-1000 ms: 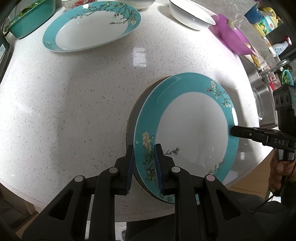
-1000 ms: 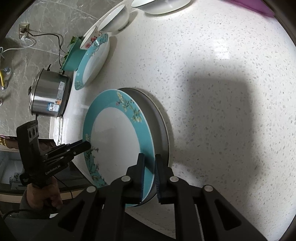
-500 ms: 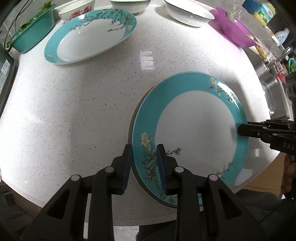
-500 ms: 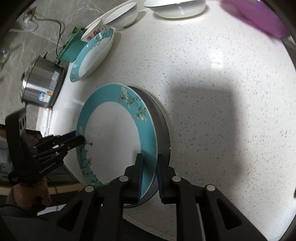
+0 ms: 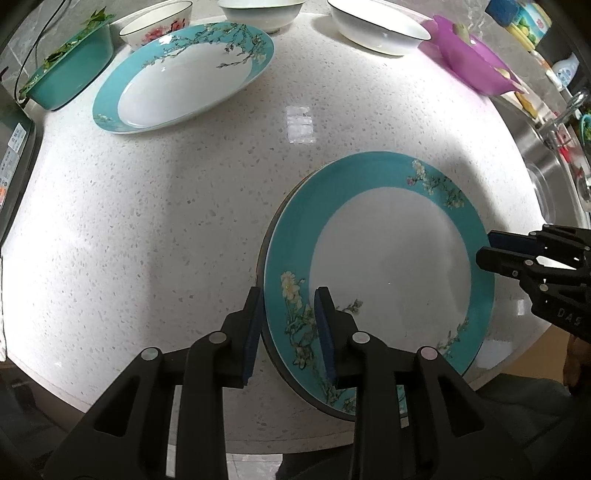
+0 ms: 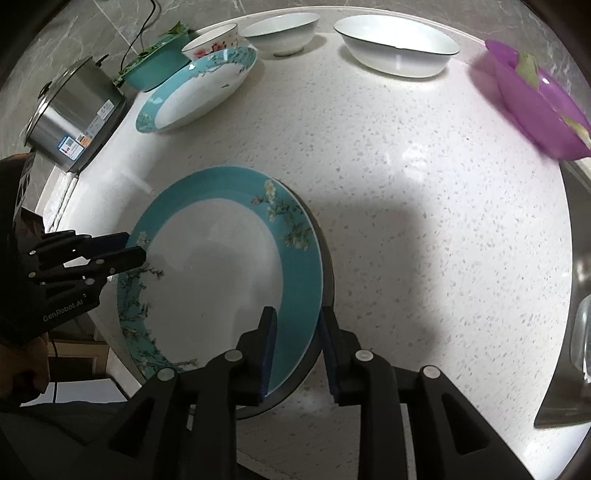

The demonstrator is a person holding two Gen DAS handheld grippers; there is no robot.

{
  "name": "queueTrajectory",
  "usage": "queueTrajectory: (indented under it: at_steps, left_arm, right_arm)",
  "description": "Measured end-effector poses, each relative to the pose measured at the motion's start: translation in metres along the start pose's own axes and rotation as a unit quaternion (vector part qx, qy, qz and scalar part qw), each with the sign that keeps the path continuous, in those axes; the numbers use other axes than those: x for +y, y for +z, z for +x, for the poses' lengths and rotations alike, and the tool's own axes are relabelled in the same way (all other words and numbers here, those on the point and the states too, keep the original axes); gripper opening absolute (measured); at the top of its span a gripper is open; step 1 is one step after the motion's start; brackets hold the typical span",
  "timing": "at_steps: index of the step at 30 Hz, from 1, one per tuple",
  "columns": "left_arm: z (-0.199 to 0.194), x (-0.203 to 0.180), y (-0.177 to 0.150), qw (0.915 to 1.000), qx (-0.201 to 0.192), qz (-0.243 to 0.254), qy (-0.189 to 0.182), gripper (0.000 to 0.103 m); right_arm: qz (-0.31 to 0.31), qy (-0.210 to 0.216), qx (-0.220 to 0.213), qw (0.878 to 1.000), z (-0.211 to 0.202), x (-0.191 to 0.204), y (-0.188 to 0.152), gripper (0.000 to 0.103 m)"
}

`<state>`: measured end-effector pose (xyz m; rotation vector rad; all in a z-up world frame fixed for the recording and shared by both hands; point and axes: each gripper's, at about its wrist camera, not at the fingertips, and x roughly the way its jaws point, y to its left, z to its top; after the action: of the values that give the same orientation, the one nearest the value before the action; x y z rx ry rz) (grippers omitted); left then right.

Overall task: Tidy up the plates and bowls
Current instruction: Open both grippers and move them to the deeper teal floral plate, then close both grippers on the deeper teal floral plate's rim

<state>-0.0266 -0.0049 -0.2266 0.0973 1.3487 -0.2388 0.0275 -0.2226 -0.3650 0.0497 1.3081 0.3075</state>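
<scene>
Teal-rimmed plate (image 5: 388, 258) lies on a darker plate (image 6: 325, 295) near the front edge of our speckled white counter (image 5: 166, 221). Our left gripper (image 5: 290, 325) straddles its near rim with jaws parted, pads clear of the rim. Our right gripper (image 6: 295, 343) straddles the opposite rim, likewise spread. We see a 2nd teal plate (image 5: 184, 74) and 3 bowls well apart at the back: floral bowl (image 5: 155, 26), white bowl (image 5: 258, 13), wide white bowl (image 5: 376, 27).
</scene>
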Motion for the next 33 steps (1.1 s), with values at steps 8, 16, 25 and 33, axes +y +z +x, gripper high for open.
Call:
queueTrajectory:
  at_steps: [8,16,25,33]
  left_arm:
    - [-0.031,0.019,0.004,0.9976,-0.055,-0.042,0.002,0.089]
    - [-0.081,0.082,0.057,0.9838,-0.119,-0.073,0.113,0.099]
    - [-0.054,0.175,0.142,0.9823,-0.098,-0.08,0.138,0.101]
    - [0.007,0.219,0.182,0.9891,-0.055,-0.069,0.118,0.101]
  right_arm:
    - [0.009,-0.002,-0.028,1.0,-0.021,-0.017,0.008,0.064]
    - [-0.019,-0.006,-0.113,0.993,-0.072,-0.031,0.084,0.094]
    - [-0.041,0.006,-0.12,0.992,-0.053,0.033,0.202,0.094]
    - [0.056,0.031,-0.042,0.997,0.026,0.036,0.247,0.071]
